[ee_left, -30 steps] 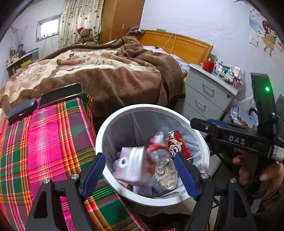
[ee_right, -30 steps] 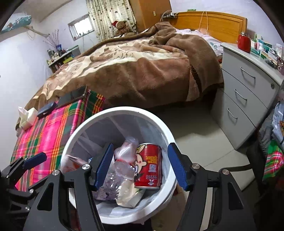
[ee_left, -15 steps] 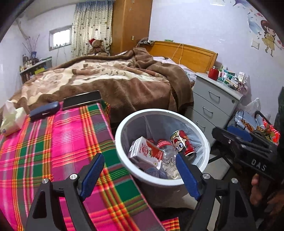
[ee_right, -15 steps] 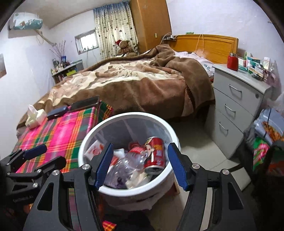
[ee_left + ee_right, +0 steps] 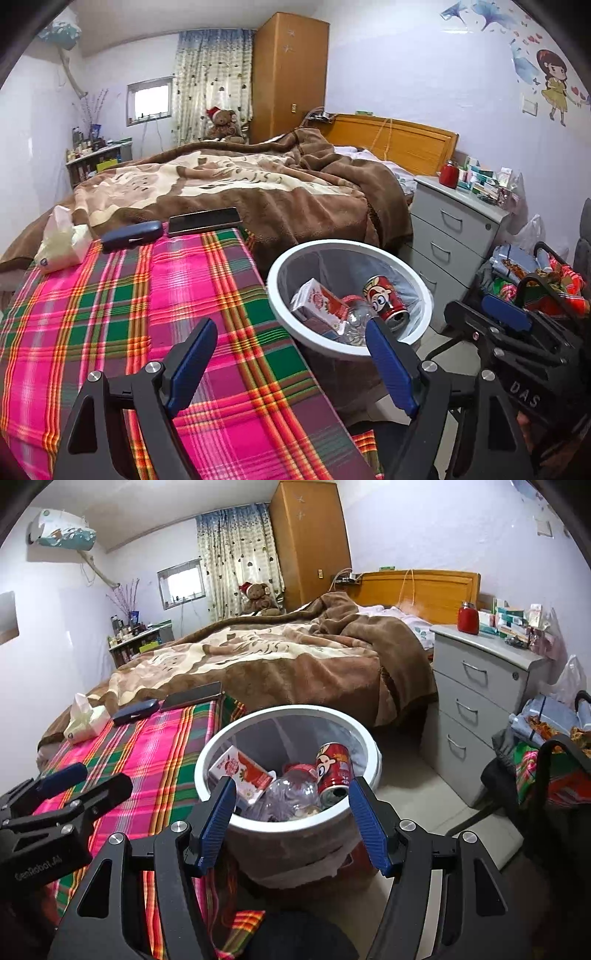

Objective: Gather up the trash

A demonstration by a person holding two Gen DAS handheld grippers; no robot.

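A white trash bin [image 5: 275,291] [image 5: 201,771] stands beside the plaid-covered table. Inside lie a red can [image 5: 386,301] [image 5: 332,768], a red-and-white carton [image 5: 319,301] [image 5: 242,773] and a crushed clear bottle [image 5: 356,319] [image 5: 291,795]. My left gripper [image 5: 290,349] hovers open over the table's edge, nothing between its fingers. My right gripper [image 5: 291,803] is open too, held above and short of the bin's near rim, empty. Each gripper shows in the other's view: the right one [image 5: 496,319] beyond the bin, the left one [image 5: 74,786] over the table.
On the plaid table [image 5: 110,314] lie a tissue pack [image 5: 61,238], a dark blue case [image 5: 131,234] and a tablet [image 5: 203,219]. A bed with a brown blanket [image 5: 240,188] lies behind, a grey drawer unit [image 5: 454,229] to the right, and bags [image 5: 532,273] on the floor.
Both grippers have drawn back and risen from right over the bin, so it now looks smaller and farther. The trash inside has settled; the carton now lies on top. Both stay open.
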